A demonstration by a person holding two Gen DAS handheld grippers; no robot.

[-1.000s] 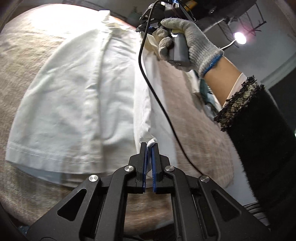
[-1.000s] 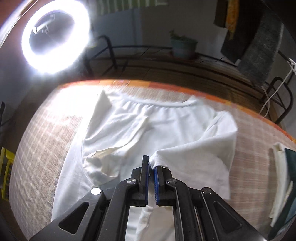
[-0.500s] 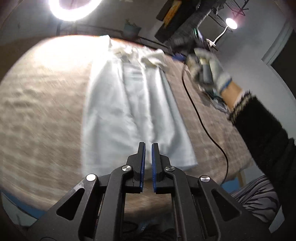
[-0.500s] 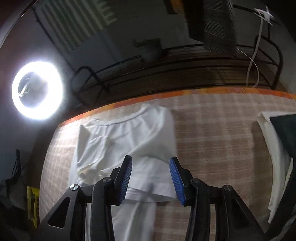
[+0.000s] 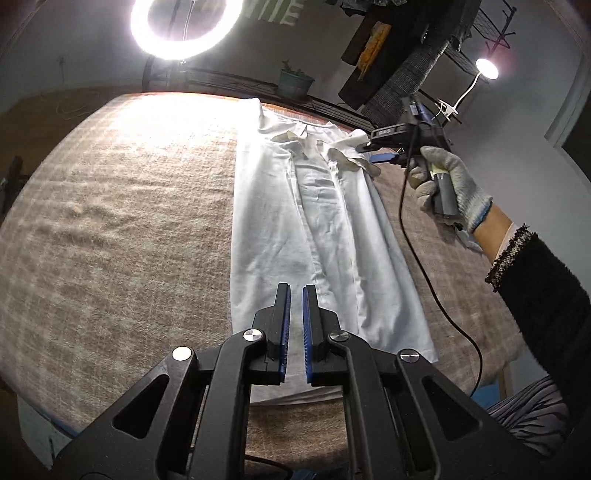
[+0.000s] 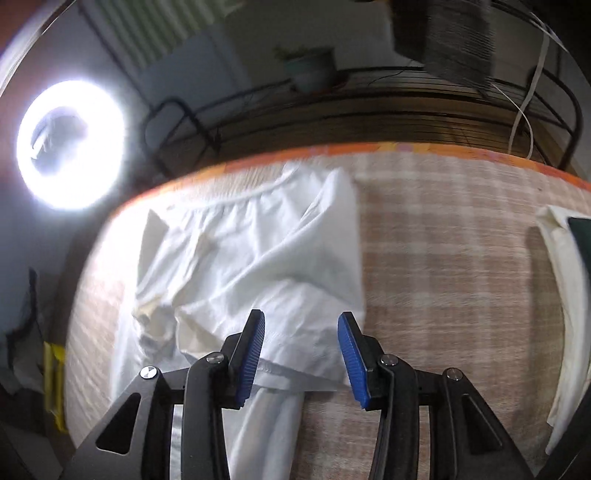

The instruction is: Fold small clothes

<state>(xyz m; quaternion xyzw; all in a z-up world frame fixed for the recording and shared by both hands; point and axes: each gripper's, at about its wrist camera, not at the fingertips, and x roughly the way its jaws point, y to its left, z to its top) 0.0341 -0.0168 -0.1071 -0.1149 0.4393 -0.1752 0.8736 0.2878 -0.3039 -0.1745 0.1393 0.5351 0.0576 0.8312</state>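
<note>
A white shirt (image 5: 314, 229) lies flat on the checked beige cloth of the table (image 5: 110, 229), folded lengthwise into a long strip, collar at the far end. My left gripper (image 5: 296, 299) hangs above its near hem, jaws nearly shut with a narrow gap and nothing between them. My right gripper (image 5: 373, 151), held by a gloved hand, hovers at the collar end, open and empty. In the right wrist view the right gripper (image 6: 301, 332) stands open above the folded sleeve of the shirt (image 6: 258, 258).
A ring light (image 5: 184, 26) shines beyond the far edge. A black cable (image 5: 424, 266) trails from the right gripper over the table. Folded cream and dark clothes (image 6: 565, 258) lie at the right edge. A potted plant (image 6: 310, 70) and a rack stand behind.
Both grippers let go of the shirt and lifted away. The shirt's side now lies folded over. The right jaws opened wide; the left opened only slightly.
</note>
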